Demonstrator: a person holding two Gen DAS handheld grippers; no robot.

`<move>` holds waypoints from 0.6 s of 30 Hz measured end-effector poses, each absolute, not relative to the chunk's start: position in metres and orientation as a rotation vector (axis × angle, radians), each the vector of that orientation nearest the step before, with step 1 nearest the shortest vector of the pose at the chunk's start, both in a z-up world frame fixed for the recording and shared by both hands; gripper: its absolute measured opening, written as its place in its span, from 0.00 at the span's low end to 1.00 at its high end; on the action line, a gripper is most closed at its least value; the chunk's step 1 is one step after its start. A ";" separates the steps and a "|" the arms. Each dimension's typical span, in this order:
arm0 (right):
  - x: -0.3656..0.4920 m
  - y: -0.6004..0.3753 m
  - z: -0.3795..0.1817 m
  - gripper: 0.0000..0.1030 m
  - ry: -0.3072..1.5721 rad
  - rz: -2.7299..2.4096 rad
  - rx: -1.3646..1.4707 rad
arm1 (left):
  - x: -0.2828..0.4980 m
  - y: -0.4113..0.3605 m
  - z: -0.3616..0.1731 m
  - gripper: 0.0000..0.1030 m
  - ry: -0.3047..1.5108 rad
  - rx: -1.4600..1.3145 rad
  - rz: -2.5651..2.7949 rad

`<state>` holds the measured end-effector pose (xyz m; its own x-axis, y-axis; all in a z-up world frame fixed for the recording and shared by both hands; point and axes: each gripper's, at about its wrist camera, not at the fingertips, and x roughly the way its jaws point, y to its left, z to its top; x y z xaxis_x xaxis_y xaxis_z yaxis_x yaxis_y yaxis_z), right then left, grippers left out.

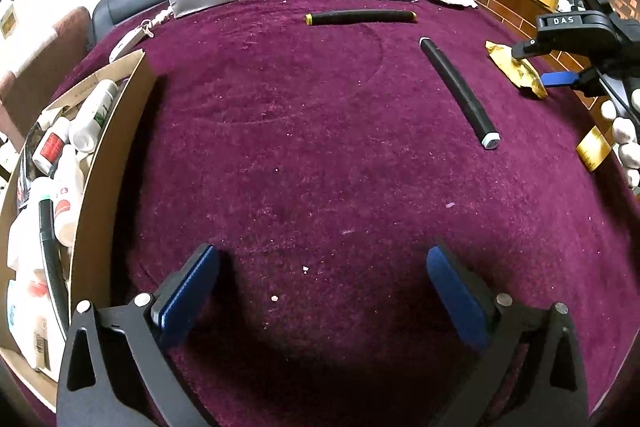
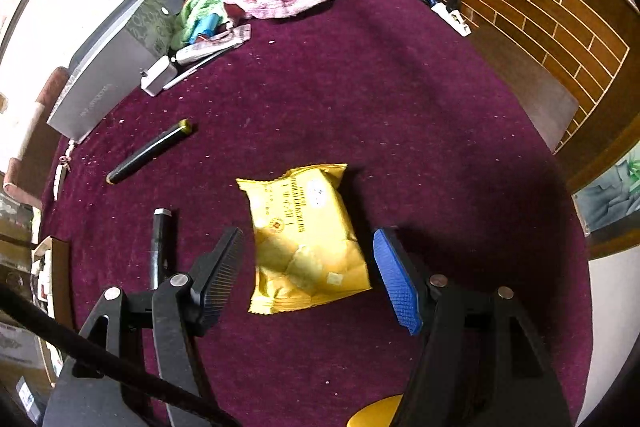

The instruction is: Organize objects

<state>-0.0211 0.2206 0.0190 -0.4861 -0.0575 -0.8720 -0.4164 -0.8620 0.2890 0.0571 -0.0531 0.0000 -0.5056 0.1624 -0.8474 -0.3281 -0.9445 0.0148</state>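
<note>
Two black tubes lie loose on the maroon cloth, plus one more inside the cardboard box, so three counted.

Left to right, all placed relative to the box:

- Box sits at the cloth's left edge. Inside: several white bottles, exact count unclear since they overlap, and the boxed tube lying lengthwise along the box's near wall.
- Left gripper hangs over bare cloth just right of the box, jaws spread wide, nothing between them, touching nothing.
- Yellow-capped tube: well right of the box and farther back. Long axis runs across the left wrist view, yellow-ringed end toward the box.
- White-capped tube: farther right again. Long axis runs diagonally, white end toward the camera, other end pointing away and slightly back toward the box.
- One yellow snack packet: farthest from the box, near the cloth's right edge. Flat on the cloth, long axis running away from the right wrist camera, crimped ends near and far.
- Right gripper straddles the packet's near half, one finger on each side. Pads look clear of the packet on both sides, so released, not gripping; packet rests on the cloth.
</note>
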 end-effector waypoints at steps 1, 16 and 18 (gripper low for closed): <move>-0.022 0.220 0.018 0.64 0.691 2.433 -1.461 | 0.057 -0.053 0.000 0.98 0.249 -1.376 2.492; -0.027 0.175 0.010 0.47 0.385 2.515 -1.603 | 0.059 -0.052 0.001 0.99 0.252 -1.378 2.497; -0.018 0.166 0.011 0.48 0.370 2.533 -1.622 | 0.058 -0.052 0.001 0.99 0.252 -1.378 2.497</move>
<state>-0.0175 0.1665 0.0107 -0.4229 -0.0379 -0.9054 -0.2227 -0.9641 0.1444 0.0584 -0.0525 0.0009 -0.5072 0.1566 -0.8475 -0.3231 -0.9462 0.0185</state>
